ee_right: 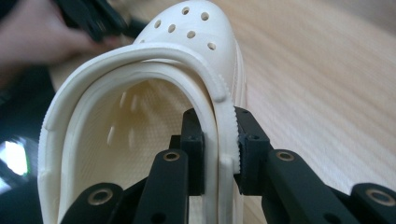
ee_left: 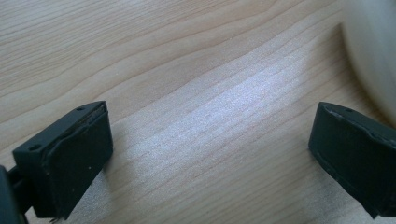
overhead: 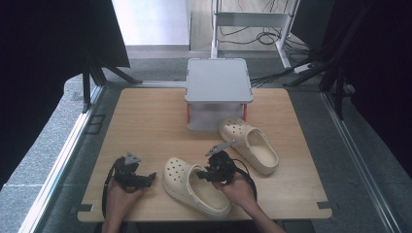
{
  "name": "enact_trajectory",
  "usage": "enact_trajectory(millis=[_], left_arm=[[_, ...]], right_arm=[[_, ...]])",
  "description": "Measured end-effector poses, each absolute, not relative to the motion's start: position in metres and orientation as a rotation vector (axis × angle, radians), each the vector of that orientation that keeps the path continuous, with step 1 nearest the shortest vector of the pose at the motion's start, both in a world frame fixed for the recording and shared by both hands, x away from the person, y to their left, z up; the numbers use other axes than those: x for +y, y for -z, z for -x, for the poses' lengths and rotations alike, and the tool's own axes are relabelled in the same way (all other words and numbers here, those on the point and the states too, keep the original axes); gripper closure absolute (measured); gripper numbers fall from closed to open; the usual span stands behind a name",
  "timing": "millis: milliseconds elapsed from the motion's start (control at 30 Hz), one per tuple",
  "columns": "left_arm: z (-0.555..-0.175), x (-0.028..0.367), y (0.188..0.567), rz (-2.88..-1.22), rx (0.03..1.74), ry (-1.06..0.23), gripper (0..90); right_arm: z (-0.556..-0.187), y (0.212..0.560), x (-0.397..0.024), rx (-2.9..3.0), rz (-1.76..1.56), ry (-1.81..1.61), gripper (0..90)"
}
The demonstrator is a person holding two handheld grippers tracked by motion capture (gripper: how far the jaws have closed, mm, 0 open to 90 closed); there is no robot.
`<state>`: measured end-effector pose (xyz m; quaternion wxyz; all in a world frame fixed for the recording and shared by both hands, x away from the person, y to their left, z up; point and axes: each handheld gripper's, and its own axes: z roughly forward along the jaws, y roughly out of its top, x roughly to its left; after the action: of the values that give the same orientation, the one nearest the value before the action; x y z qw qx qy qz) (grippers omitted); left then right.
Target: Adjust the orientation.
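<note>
Right gripper (overhead: 206, 175) is what I'm reading first in the high view: it is sitting at the rim of the near clog (overhead: 194, 187), which is lying on the wooden table (overhead: 145, 121) close to the front edge with its toe pointing left. I'm seeing my left gripper (overhead: 145, 178) resting on the bare board just beside that toe. Behind them a lidded storage box (overhead: 218, 92) is standing at the far side — its grey lid is on and its frosted wall is showing me nothing of any contents. A second clog (overhead: 250, 144) is lying with its toe against the front of the box, so it is standing between my right hand (overhead: 238, 187) and the box.

Moving to the left gripper view, I'm seeing the jaws spread wide over bare wood, nothing between them; the pale side of the near clog (ee_left: 373, 51) is curving in at the upper right.

Turning to the right gripper view, the jaws are pinching the side wall and folded strap of the near clog (ee_right: 140, 116) — one pad inside, one outside. My left hand (ee_right: 37, 42) is blurring in at the upper left.
</note>
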<state>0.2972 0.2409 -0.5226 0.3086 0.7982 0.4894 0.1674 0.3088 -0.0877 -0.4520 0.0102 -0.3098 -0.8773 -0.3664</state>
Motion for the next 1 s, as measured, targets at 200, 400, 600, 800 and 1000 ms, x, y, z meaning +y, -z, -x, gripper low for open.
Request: enact_trajectory(millis=[200,400,600,800,1000], left_arm=[[-0.297,0.241,0.523,-2.111,1.293,-0.443,0.0],[-0.297,0.241,0.523,-2.11,1.293,-0.443,0.0],[-0.297,0.241,0.523,-2.108,1.295,-0.443,0.0],[-0.297,0.241,0.523,-2.108,1.295,-0.443,0.0],[-0.297,0.241,0.523,-2.111,1.293,-0.443,0.0]], right_arm=[[-0.307,0.46,-0.093,-2.765,0.908,1.141,71.4],[-0.314,0.447,-0.116,-2.705,0.893,1.308,33.4],[-0.318,0.428,-0.144,-2.679,0.885,1.411,11.7],[-0.326,0.421,-0.177,-2.605,0.934,1.469,0.0],[-0.329,0.413,-0.21,-2.559,0.989,1.554,0.0]])
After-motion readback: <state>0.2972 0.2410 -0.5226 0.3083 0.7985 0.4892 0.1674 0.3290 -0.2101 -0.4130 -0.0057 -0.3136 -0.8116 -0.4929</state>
